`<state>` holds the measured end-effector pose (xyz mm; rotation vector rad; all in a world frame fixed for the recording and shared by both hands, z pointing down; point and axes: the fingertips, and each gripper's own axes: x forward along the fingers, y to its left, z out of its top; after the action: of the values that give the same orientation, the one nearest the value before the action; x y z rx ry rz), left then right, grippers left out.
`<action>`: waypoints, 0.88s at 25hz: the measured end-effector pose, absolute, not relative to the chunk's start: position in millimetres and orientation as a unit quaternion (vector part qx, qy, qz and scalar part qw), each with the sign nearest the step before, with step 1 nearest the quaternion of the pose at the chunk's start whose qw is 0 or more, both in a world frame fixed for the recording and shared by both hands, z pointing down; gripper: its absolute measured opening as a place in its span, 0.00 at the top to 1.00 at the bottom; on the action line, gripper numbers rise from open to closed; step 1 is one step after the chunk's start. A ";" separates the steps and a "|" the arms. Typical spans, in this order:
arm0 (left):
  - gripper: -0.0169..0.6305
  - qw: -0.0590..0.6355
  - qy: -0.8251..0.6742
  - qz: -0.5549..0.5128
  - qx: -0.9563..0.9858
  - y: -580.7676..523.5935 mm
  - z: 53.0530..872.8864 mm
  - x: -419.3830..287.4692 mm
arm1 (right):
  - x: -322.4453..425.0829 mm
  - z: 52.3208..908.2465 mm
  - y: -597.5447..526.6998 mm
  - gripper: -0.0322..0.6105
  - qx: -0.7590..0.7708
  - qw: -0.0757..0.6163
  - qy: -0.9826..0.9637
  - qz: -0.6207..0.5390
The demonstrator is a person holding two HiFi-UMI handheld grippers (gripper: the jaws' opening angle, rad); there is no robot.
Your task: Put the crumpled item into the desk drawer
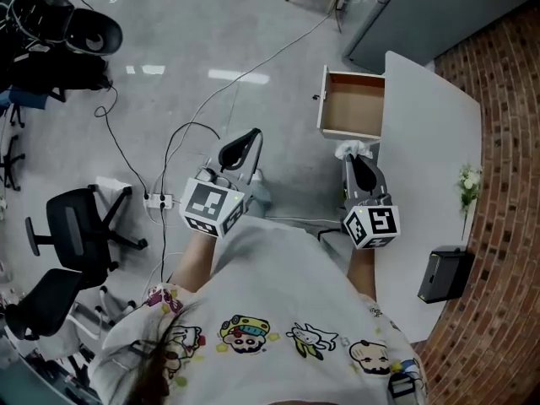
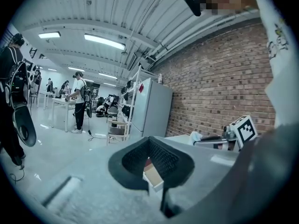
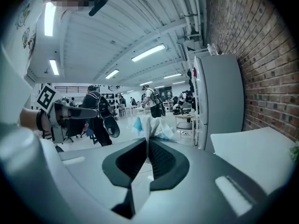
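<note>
The crumpled white item [image 1: 353, 149] sticks out from the tips of my right gripper [image 1: 355, 158], which is shut on it just short of the open wooden drawer [image 1: 354, 105] in the white desk [image 1: 430, 133]. In the right gripper view the wad [image 3: 152, 125] bulges above the closed jaws of the right gripper [image 3: 148, 140]. My left gripper [image 1: 251, 137] hangs over the floor to the left of the drawer, its fingertips touching with nothing between them. In the left gripper view the drawer [image 2: 153, 172] shows through the bowed jaws of the left gripper [image 2: 150, 138], and the wad [image 2: 195, 136] is at right.
On the desk sit a black box [image 1: 445, 274] and a small flowering plant [image 1: 468, 180] by the brick wall. Black office chairs [image 1: 80, 226], a power strip [image 1: 158, 201] and loose cables lie on the floor at left. A grey cabinet [image 1: 405, 15] stands beyond the desk.
</note>
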<state>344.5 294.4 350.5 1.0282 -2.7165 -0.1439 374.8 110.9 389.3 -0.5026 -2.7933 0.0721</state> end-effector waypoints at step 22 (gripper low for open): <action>0.97 0.151 -0.924 -0.026 0.351 369.0 384.2 189.5 | 219.6 416.6 152.3 0.92 -0.130 0.175 -0.975 0.050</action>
<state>189.5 369.0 384.2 1.0082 -2.6528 -0.0732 219.6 152.3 416.6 -0.3688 -2.7622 0.1420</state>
